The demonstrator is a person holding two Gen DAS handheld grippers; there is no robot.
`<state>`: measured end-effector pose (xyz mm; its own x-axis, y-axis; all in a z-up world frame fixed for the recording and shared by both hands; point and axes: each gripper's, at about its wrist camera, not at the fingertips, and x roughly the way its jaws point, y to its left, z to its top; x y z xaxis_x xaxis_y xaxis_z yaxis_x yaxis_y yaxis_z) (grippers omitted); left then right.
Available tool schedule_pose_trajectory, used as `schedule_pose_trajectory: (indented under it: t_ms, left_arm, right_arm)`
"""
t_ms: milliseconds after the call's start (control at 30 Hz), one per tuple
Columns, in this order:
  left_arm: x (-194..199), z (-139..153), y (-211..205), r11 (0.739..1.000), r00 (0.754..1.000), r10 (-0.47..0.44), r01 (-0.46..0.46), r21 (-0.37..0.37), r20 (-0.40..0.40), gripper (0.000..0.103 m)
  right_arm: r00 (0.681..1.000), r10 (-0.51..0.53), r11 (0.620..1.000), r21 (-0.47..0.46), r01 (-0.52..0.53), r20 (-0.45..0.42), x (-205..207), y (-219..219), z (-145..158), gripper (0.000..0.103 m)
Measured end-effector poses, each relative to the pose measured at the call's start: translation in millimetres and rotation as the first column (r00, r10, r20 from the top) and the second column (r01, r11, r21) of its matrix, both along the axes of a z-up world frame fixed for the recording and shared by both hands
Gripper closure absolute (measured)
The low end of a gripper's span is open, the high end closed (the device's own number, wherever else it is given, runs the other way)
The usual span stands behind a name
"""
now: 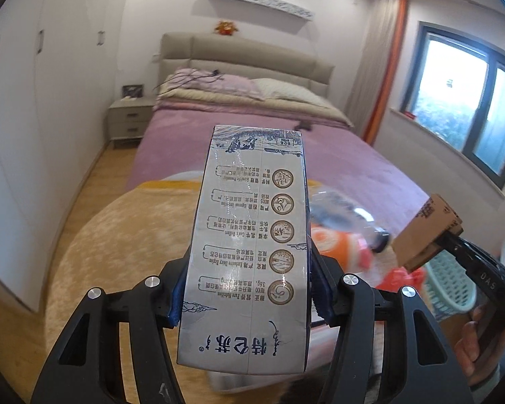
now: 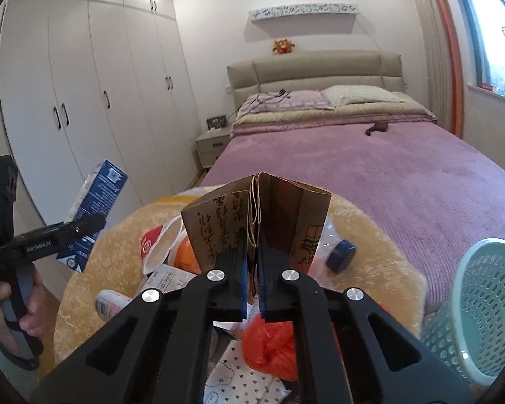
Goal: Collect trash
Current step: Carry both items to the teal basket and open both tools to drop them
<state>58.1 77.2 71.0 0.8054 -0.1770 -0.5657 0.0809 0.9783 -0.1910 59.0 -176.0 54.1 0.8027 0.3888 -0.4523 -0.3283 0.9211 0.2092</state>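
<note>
While left gripper [image 1: 249, 289] pinches milk carton [image 1: 249, 245] upright, right gripper [image 2: 251, 279] jaws clamp folded paper bag [image 2: 256, 219] above litter-strewn yellow rug [image 2: 380, 252]; basket [image 2: 488, 309] at right.

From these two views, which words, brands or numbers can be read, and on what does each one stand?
"特仑苏": brand on the milk carton.
"3.6g": same carton; its smaller print is too blurred.
"GenRobot.AI": left gripper's body.
"DAS": right gripper's finger, rest cut off.
Brown paper bag: handwritten characters, not readable.
Receipt and small bottle: too small.
</note>
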Motion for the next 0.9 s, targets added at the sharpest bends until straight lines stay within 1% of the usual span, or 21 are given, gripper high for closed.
schedule_pose_trajectory:
  t_ms: [167,267,333,367,400,467,533,567,667,733,767,900]
  left_arm:
    - [6.9,12.8,-55.6,0.995,0.994,-0.102,0.102,-0.003,0.029,0.047]
    - [18.5,15.3,-104.0,0.982,0.982,-0.186,0.186,0.005,0.025,0.047]
    - [25.0,14.8,-133.1,0.971,0.971,-0.239,0.238,0.011,0.025,0.047]
    - [29.4,13.6,-150.3,0.962,0.962,-0.272,0.272,0.004,0.017,0.047]
    - [32.4,11.2,-162.1,0.955,0.955,-0.297,0.297,-0.007,0.007,0.047]
    - [42.3,6.0,-190.4,0.932,0.932,-0.361,0.36,-0.043,-0.016,0.047]
    - [52.1,-3.7,-224.0,0.904,0.904,-0.425,0.421,-0.072,-0.05,0.047]
    - [56.7,-9.3,-239.8,0.892,0.89,-0.451,0.445,-0.086,-0.069,0.047]
    - [65.7,-26.1,-271.2,0.859,0.853,-0.51,0.498,-0.12,-0.114,0.047]
    - [70.9,-39.4,-295.5,0.837,0.826,-0.546,0.533,-0.126,-0.14,0.047]
    - [74.3,-45.7,-304.2,0.832,0.818,-0.555,0.54,-0.128,-0.151,0.047]
    - [86.2,-70.5,-334.4,0.802,0.775,-0.598,0.572,-0.173,-0.205,0.047]
  right_arm:
    - [0.994,-0.108,0.994,0.006,0.108,0.016,-13.6,-42.7,6.0,0.1]
    - [0.982,-0.186,0.98,0.061,0.188,-0.037,-20.0,-84.6,1.4,0.1]
    - [0.964,-0.258,0.963,0.071,0.262,-0.059,-23.0,-112.8,-3.9,0.1]
    - [0.946,-0.314,0.946,0.058,0.319,-0.075,-24.9,-130.7,-8.1,0.1]
    - [0.934,-0.347,0.935,0.052,0.352,-0.089,-26.0,-142.4,-12.9,0.1]
    - [0.904,-0.408,0.908,0.045,0.416,-0.127,-27.8,-165.8,-23.7,0.1]
    - [0.872,-0.462,0.88,0.043,0.474,-0.165,-31.9,-188.7,-34.3,0.1]
    - [0.847,-0.496,0.859,0.037,0.511,-0.188,-34.8,-202.2,-41.8,0.1]
    - [0.794,-0.559,0.816,0.014,0.578,-0.239,-36.7,-228.2,-59.7,0.1]
    - [0.765,-0.58,0.796,0.006,0.605,-0.279,-37.0,-240.8,-72.2,0.1]
    - [0.757,-0.583,0.791,0.004,0.611,-0.294,-34.7,-243.6,-75.5,0.1]
    - [0.721,-0.599,0.774,-0.024,0.632,-0.349,-26.9,-252.6,-94.2,0.1]
